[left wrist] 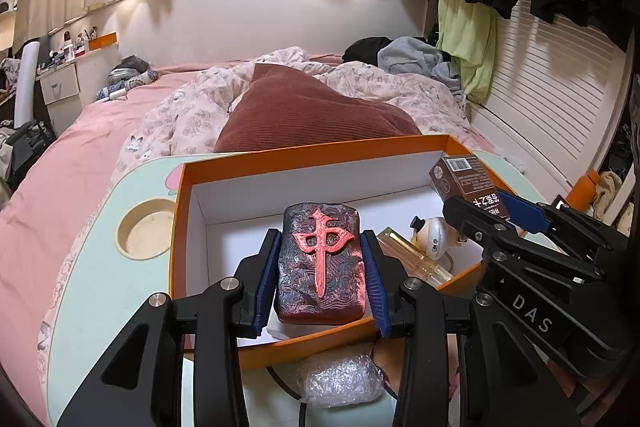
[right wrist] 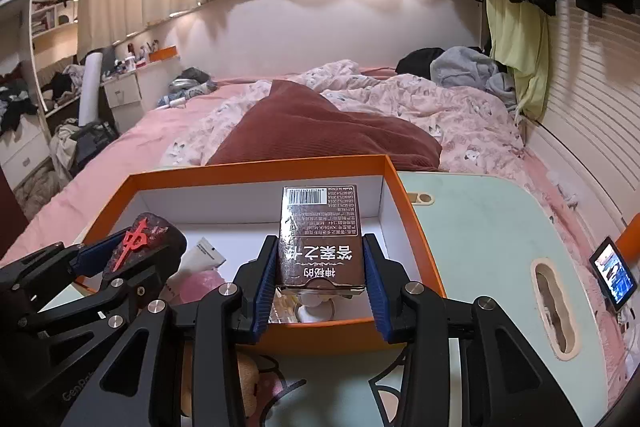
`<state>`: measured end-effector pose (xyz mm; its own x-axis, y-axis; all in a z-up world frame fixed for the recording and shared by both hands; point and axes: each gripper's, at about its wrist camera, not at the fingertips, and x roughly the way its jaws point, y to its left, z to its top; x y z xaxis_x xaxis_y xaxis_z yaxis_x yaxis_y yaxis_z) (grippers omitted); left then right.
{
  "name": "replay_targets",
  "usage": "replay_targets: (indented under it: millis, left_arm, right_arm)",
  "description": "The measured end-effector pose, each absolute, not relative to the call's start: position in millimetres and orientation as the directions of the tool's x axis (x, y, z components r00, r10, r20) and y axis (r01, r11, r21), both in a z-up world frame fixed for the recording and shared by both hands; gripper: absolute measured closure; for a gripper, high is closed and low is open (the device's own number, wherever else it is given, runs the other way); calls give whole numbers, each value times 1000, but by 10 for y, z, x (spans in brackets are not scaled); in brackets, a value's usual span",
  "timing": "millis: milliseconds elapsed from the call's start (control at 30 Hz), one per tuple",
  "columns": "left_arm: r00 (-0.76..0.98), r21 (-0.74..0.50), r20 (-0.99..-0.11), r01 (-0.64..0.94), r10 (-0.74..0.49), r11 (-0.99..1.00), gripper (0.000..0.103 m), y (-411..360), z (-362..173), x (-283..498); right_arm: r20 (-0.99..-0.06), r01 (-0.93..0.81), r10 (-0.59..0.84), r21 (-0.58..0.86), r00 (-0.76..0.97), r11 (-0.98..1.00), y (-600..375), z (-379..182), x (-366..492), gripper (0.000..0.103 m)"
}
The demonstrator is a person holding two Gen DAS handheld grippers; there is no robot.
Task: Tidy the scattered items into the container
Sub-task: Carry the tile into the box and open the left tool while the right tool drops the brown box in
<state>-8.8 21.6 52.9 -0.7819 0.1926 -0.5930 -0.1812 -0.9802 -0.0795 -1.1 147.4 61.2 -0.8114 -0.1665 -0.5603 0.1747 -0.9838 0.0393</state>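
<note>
Pink bedding and a rumpled floral quilt fill the room behind a pale green lap table (right wrist: pixel 472 227) that stands on the bed. On the table sits the orange box (left wrist: pixel 304 153), white inside. Above its near half, the left gripper (left wrist: pixel 320 267) is clenched on a dark stone-like block (left wrist: pixel 322 263) bearing a red raised character, its blue pads pressed to both long sides. At about two o'clock from it, the right gripper (right wrist: pixel 320 275) clasps a brown carton (right wrist: pixel 322 239) printed with a barcode, held over the box's right end. Down in the box, at three o'clock from the block, lie a clear yellowish bottle (left wrist: pixel 416 259) and a small round white item (left wrist: pixel 434 237). A wad of bubble wrap (left wrist: pixel 340 379) rests on the table at six o'clock.
</note>
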Motion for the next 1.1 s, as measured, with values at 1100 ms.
replay_targets:
  millis: [1100]
  left_arm:
    - [-791, -65, -588, -164, 170, -984, 55, 220, 521, -76]
  right_arm:
    - [-566, 184, -153, 3, -810, -983, 1439, 580, -40, 58]
